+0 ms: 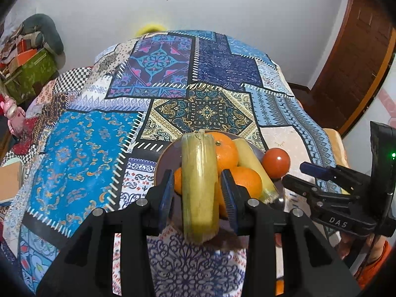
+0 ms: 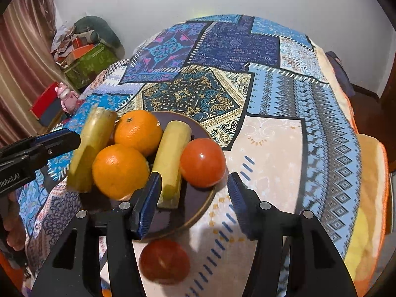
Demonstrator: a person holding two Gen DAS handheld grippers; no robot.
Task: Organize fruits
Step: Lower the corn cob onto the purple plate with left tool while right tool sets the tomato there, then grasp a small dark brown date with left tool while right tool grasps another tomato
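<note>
A brown plate (image 2: 198, 205) holds two oranges (image 2: 138, 131), a yellow-green cane piece (image 2: 170, 158) and a red tomato (image 2: 203, 162). My left gripper (image 1: 196, 193) is shut on a second yellow-green cane piece (image 1: 198, 185), held above the plate's left side; it also shows in the right wrist view (image 2: 91, 146). My right gripper (image 2: 193, 198) is open and empty over the plate's near edge. Another red tomato (image 2: 164, 261) lies on the cloth just in front of the plate, below the right gripper. In the left wrist view the plate (image 1: 164, 158), oranges (image 1: 225, 151) and tomato (image 1: 276, 162) show behind the held piece.
A patchwork tablecloth (image 2: 272, 99) covers the table. A pink toy (image 2: 65, 96) and boxes (image 2: 86, 59) stand beyond the table's left edge. A wooden door (image 1: 351, 57) is at the right. A book-like object (image 1: 10, 180) lies at the table's left edge.
</note>
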